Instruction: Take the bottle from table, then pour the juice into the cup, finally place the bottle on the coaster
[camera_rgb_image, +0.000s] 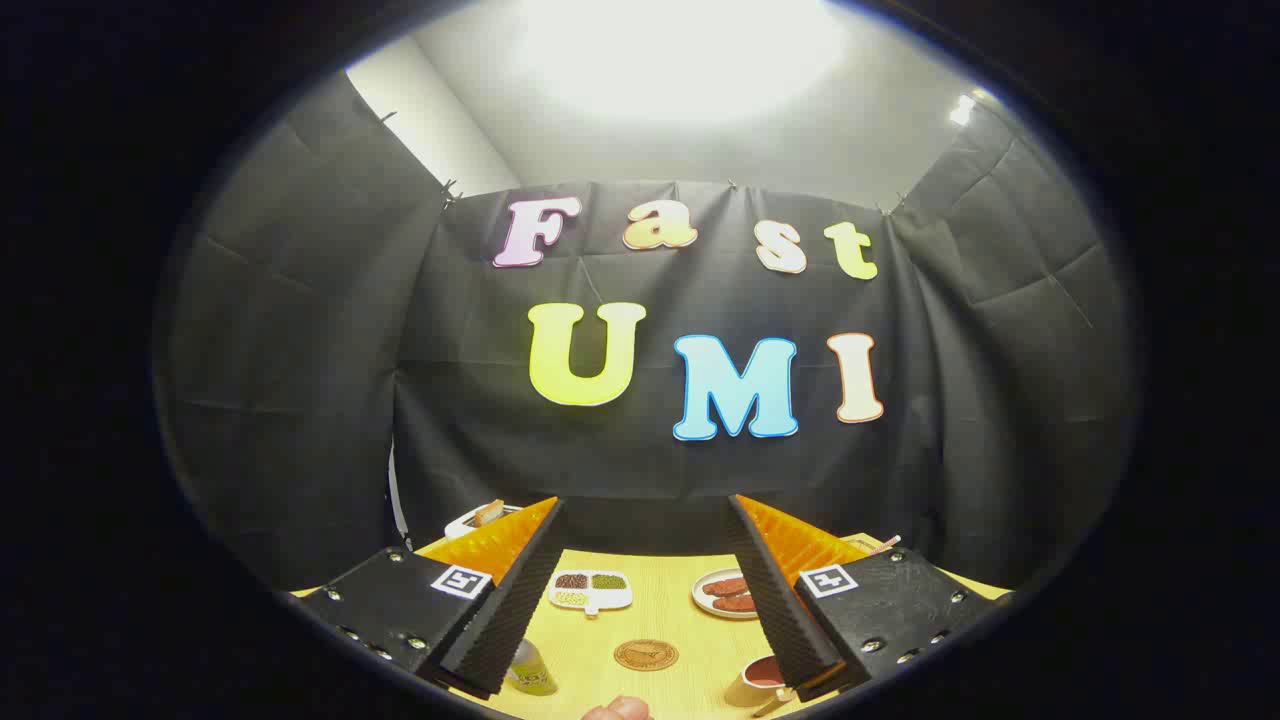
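In the gripper view, the gripper (645, 590) was seen spread wide with nothing held between its fingers. The bottle (528, 670) stood upright at lower left of the frame, touching the left finger's inner edge (500, 640). The coaster (645, 655) lay between the fingers, and the cup (758, 680) by the right one.

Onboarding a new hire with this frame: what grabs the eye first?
The two black fingers with orange backing, spread wide open and holding nothing, frame the yellow table. Between them lie a round brown coaster, a white divided dish and a plate of sausages further off. A cup sits by one fingertip, a green-labelled bottle by the other.
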